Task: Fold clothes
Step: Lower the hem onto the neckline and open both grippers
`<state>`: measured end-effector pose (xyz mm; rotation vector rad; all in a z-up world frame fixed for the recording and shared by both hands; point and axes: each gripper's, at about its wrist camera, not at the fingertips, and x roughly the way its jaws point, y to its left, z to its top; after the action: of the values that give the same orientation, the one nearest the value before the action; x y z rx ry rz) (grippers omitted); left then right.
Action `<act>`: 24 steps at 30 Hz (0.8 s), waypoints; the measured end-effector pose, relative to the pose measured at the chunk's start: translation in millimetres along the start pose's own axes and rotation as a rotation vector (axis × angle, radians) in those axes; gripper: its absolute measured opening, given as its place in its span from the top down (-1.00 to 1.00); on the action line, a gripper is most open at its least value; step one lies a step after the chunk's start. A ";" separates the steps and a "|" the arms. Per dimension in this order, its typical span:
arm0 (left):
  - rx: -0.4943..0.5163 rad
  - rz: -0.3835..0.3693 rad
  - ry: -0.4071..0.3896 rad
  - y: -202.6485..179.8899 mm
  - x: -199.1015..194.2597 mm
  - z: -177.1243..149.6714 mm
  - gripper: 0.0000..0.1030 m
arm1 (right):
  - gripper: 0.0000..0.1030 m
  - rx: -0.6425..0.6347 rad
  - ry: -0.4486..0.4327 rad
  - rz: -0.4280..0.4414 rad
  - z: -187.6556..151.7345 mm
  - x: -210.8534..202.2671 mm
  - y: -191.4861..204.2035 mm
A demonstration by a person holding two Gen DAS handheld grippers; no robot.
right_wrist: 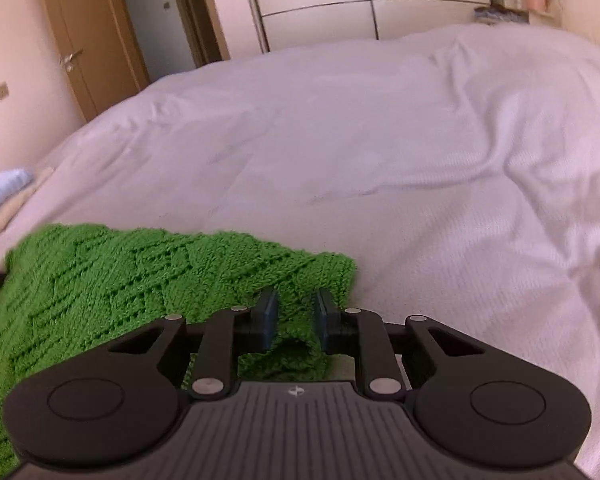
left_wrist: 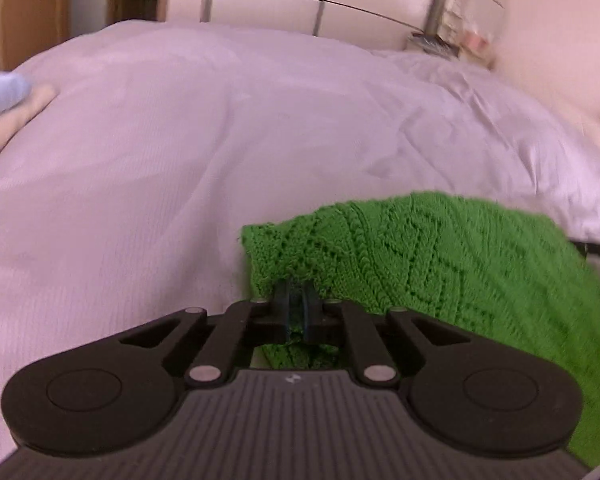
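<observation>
Green knitted garment [left_wrist: 440, 256] stretched above a white bedspread [left_wrist: 160, 160], held at two corners; left gripper [left_wrist: 296, 296] clenched on its left corner; right gripper [right_wrist: 294, 312], jaws partly apart, grasping a bunched fold of the right corner.

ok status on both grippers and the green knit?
Left gripper shut on green knit corner. Right gripper pinching the other corner, small gap between its fingers. Bedspread ahead, nothing in the way.
</observation>
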<state>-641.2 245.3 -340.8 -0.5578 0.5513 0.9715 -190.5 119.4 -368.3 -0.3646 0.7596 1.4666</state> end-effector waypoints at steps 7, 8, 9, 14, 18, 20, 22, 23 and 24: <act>-0.011 -0.057 -0.068 -35.7 -81.3 -20.5 0.86 | 0.42 0.036 -0.133 -0.030 -18.2 -82.2 21.9; -0.002 -0.076 -0.069 -46.1 -93.4 -29.6 0.86 | 0.42 0.047 -0.147 -0.010 -27.9 -97.8 28.5; 0.008 -0.094 -0.060 -58.3 -101.9 -39.3 0.86 | 0.42 0.061 -0.160 0.011 -39.6 -112.3 36.3; 0.074 -0.069 0.010 -102.7 -118.3 -94.3 0.79 | 0.42 0.076 -0.132 0.068 -93.2 -152.8 74.5; 0.031 0.050 0.073 -107.4 -113.3 -109.3 0.78 | 0.43 0.055 -0.005 -0.008 -122.8 -144.3 89.1; 0.038 0.111 0.079 -116.0 -121.4 -105.4 0.77 | 0.43 0.076 0.000 -0.024 -123.2 -149.7 91.0; 0.040 0.157 0.076 -122.9 -132.2 -101.5 0.70 | 0.41 0.097 0.003 -0.040 -123.5 -155.4 92.9; 0.040 0.180 0.075 -126.3 -137.6 -99.5 0.62 | 0.38 0.108 0.005 -0.048 -123.7 -158.2 93.9; 0.041 0.204 0.074 -129.8 -143.0 -97.6 0.56 | 0.34 0.109 -0.020 -0.048 -120.1 -167.1 97.2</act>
<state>-610.4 36.3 -293.6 -0.5093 0.7024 1.1329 -301.6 -74.1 -323.9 -0.2835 0.8059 1.3760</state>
